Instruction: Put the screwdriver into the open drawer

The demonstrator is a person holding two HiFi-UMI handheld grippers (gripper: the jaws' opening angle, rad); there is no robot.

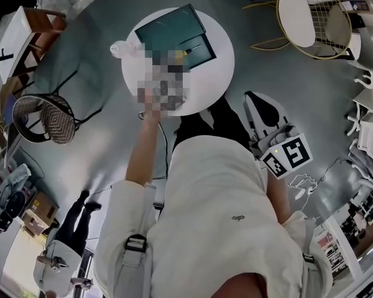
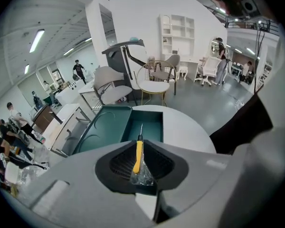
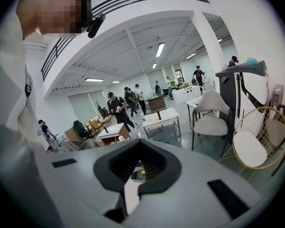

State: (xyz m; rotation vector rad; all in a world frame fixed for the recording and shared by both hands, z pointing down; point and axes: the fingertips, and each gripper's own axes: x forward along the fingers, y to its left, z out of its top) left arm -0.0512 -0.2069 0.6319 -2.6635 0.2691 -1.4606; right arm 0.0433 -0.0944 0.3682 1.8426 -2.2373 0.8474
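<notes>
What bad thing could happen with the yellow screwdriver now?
The left hand-held gripper pinches the screwdriver by its handle only, so it might slip out too soon. The open drawer looks narrow, so a crooked drop could hit its rim or land on the white table instead.

Left gripper (image 2: 141, 161), head view: lost under mosaic. Open drawer (image 2: 152, 127): near end hidden behind that gripper. Screwdriver (image 2: 138, 152): near end clear, glinting, form unclear. Yellow speck (image 3: 143, 173) past right gripper (image 3: 137, 167) jaws: too small to tell.
</notes>
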